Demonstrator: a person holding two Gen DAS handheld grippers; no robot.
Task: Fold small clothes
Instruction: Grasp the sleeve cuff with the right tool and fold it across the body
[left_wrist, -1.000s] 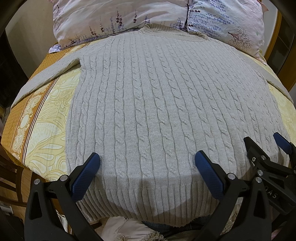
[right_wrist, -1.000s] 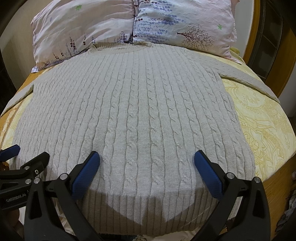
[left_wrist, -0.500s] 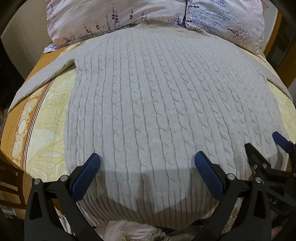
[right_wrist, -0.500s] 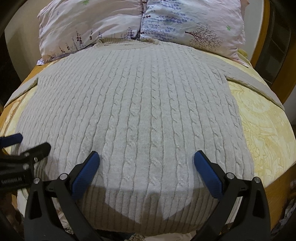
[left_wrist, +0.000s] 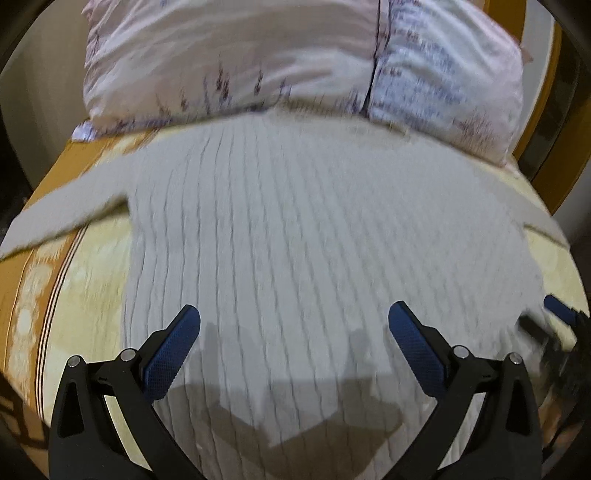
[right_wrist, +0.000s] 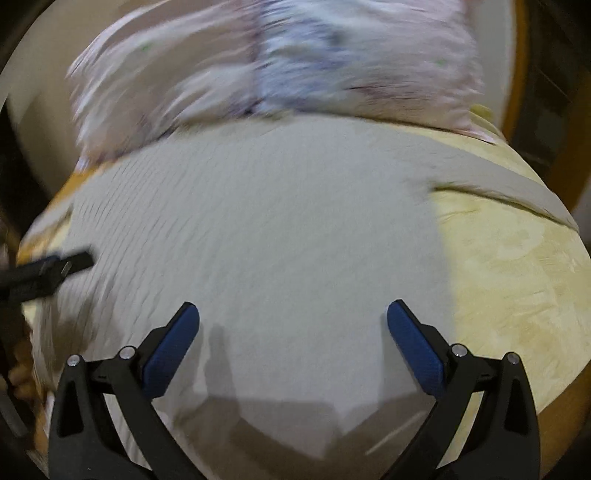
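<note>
Above sweater (left_wrist: 317, 236) hem, both tongs agape.

pillows (right_wrist: 277, 62) smeared by blur, sweater (left_wrist: 314, 258) hem cut off below, knit detail lost

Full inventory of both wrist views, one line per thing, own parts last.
sweater: 1, pale grey cable knit, spread flat on the bed, sleeves out to both sides
pillows: 2, pinkish white with floral print, side by side beyond the sweater's collar
bedspread: 1, yellow with orange border, under the sweater
bed frame: 1, wooden, far right edge
left gripper: black, blue pads, jaws open over the hem
right gripper: same, jaws open
</note>
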